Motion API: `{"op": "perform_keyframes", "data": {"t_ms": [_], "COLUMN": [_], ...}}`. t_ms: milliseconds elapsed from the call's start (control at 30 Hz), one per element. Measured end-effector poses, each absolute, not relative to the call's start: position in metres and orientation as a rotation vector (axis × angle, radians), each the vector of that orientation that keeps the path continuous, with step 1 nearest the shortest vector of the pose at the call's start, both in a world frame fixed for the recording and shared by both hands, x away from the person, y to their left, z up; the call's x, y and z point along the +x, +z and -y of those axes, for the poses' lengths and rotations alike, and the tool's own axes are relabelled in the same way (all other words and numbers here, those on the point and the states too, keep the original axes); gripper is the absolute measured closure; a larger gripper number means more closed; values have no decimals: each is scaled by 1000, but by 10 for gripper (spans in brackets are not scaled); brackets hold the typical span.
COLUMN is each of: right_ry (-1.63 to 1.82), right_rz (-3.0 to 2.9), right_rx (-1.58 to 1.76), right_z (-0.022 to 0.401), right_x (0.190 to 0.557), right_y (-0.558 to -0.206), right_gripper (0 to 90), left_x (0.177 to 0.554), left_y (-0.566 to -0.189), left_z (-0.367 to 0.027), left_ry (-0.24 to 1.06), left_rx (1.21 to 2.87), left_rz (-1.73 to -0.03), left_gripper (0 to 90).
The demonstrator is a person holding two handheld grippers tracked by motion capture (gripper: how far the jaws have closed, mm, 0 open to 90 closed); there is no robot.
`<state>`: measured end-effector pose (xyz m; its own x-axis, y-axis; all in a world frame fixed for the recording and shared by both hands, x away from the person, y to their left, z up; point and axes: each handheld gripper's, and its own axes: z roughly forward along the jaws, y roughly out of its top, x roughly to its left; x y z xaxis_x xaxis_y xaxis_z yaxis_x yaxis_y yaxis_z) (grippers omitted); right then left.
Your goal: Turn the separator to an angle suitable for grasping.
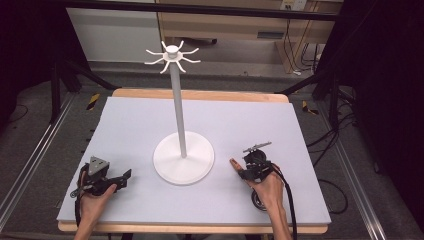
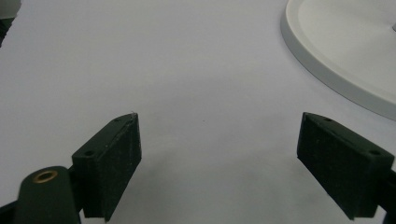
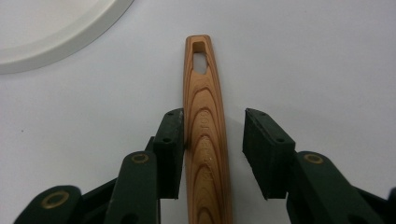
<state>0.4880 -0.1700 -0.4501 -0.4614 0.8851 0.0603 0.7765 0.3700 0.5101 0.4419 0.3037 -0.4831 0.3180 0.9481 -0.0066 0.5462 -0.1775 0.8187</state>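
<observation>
While the left claw (image 2: 218, 163) sits wide open over bare tabletop, the right claw (image 3: 212, 149) has a long flat wooden handle with striped grain (image 3: 205, 135) lying between its two black jaws. The handle's long line runs straight away from the claw, the same way the jaws point. One jaw looks to touch the wood, and the other stands a little apart, so the claw is partly open and not yet squeezing. At the far tip of the handle is a small slot hole (image 3: 200, 49).

From the high view, the right claw (image 1: 256, 162) is near the right side of the pale grey tabletop (image 1: 130, 130), just right of the round white base (image 1: 170, 167) of a tall white stand with thin hook arms on top (image 1: 172, 55). The left claw (image 1: 117, 180) rests at the near left, farther from the handle.

The wood looks smooth and hard. The slot may be made to hang on a hook.
</observation>
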Motion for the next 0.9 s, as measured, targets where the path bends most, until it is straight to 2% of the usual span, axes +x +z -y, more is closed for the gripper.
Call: {"op": "perform_keyframes", "data": {"t_ms": [533, 900], "right_ry": [634, 588], "right_rz": [-2475, -2499], "right_rx": [1465, 1447], "right_z": [164, 161], "right_x": [493, 495], "right_y": [-456, -454], "right_gripper": [663, 675], "left_x": [442, 442], "left_y": [-483, -483], "left_z": [-303, -303], "left_ry": [687, 683], "left_rx": [1841, 1846], "left_rz": [-1328, -1328], "left_gripper": [129, 129]}}
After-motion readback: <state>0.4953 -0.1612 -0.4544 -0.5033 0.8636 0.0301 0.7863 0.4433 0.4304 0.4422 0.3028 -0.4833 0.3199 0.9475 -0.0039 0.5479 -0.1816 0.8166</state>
